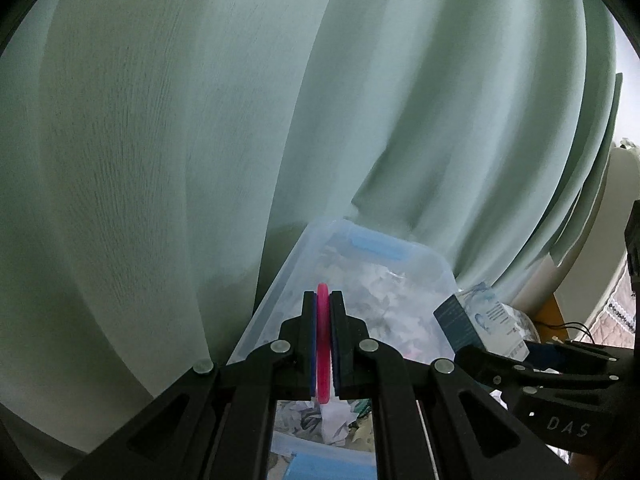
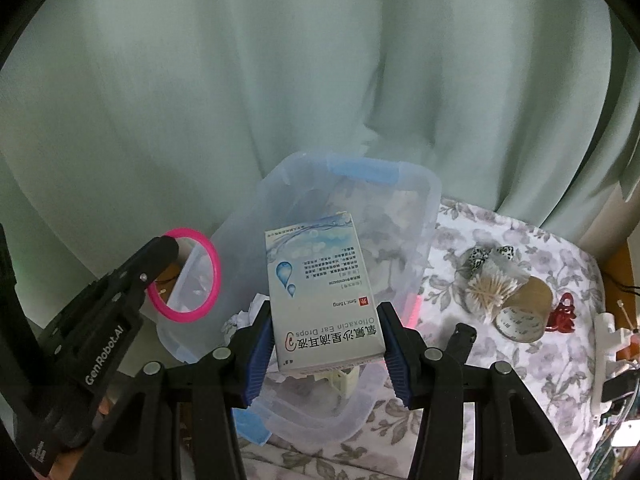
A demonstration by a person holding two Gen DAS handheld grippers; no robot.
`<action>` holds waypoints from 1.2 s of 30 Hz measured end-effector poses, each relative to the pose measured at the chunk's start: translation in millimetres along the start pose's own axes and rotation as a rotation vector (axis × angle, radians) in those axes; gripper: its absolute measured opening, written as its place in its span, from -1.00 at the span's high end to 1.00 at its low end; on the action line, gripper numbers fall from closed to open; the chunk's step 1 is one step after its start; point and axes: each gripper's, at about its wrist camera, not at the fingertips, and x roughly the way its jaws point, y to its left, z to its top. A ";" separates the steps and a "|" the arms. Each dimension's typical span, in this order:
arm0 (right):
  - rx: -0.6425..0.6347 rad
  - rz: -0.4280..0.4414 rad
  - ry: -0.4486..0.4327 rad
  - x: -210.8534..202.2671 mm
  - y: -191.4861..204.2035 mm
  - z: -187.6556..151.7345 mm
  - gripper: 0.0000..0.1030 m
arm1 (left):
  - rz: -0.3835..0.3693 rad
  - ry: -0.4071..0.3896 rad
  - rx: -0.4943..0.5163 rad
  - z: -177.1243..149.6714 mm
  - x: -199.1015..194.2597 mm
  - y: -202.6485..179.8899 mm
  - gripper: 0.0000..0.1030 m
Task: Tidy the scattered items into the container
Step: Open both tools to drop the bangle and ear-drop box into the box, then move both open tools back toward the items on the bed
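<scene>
A clear plastic container (image 2: 416, 216) with blue latches stands on a floral cloth; it also shows in the left wrist view (image 1: 280, 280). My left gripper (image 1: 323, 300) is shut on a pink ring (image 1: 322, 344), held edge-on above the container's left rim; the ring also shows in the right wrist view (image 2: 208, 280) beside the left gripper (image 2: 160, 256). My right gripper (image 2: 326, 320) is shut on a white ear drops box (image 2: 320, 292) and holds it above the container. The box (image 1: 480, 320) and right gripper (image 1: 476, 354) also show at the right of the left wrist view.
A pale green curtain (image 2: 280, 80) hangs close behind the container. On the floral cloth (image 2: 520, 360) to the right lie a bundle of cotton swabs (image 2: 492, 292), a tape roll (image 2: 524, 312), a red clip (image 2: 564, 312) and black-and-white hair ties (image 2: 480, 258).
</scene>
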 end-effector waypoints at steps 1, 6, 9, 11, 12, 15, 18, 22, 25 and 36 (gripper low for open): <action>-0.001 0.000 0.005 2.1 0.5 0.0 -0.04 | 0.000 0.003 -0.001 -0.6 1.2 1.1 0.90; -0.009 -0.004 0.025 10.6 2.1 -0.4 -0.04 | 0.000 0.015 0.008 -1.6 9.3 0.8 0.90; -0.009 -0.005 0.028 12.5 2.2 -0.3 -0.04 | -0.006 0.017 0.013 -2.7 9.8 -2.1 0.90; -0.009 -0.007 0.028 13.4 1.9 -0.4 -0.04 | -0.018 0.018 0.016 -3.7 10.7 -3.8 0.83; -0.008 -0.008 0.028 14.1 1.5 -0.6 -0.04 | -0.023 0.018 0.016 -4.0 11.4 -4.4 0.63; -0.006 -0.008 0.035 16.4 0.7 -1.1 -0.13 | -0.035 0.018 0.015 -4.3 4.9 -5.6 0.11; -0.004 0.000 0.033 16.4 -0.3 -1.3 -0.22 | -0.044 0.015 0.014 -4.2 -7.0 -6.1 -0.05; -0.008 -0.001 0.028 16.1 -1.6 -1.8 -0.28 | -0.041 0.016 0.004 -3.6 -9.1 -4.8 -0.25; 0.000 0.010 0.026 15.5 -3.7 -2.6 -0.36 | -0.042 0.013 -0.001 -3.2 -9.5 -5.8 -0.35; 0.034 0.034 0.001 6.2 -15.9 -10.0 -1.00 | -0.033 -0.001 -0.001 -1.5 -17.5 -13.4 -0.45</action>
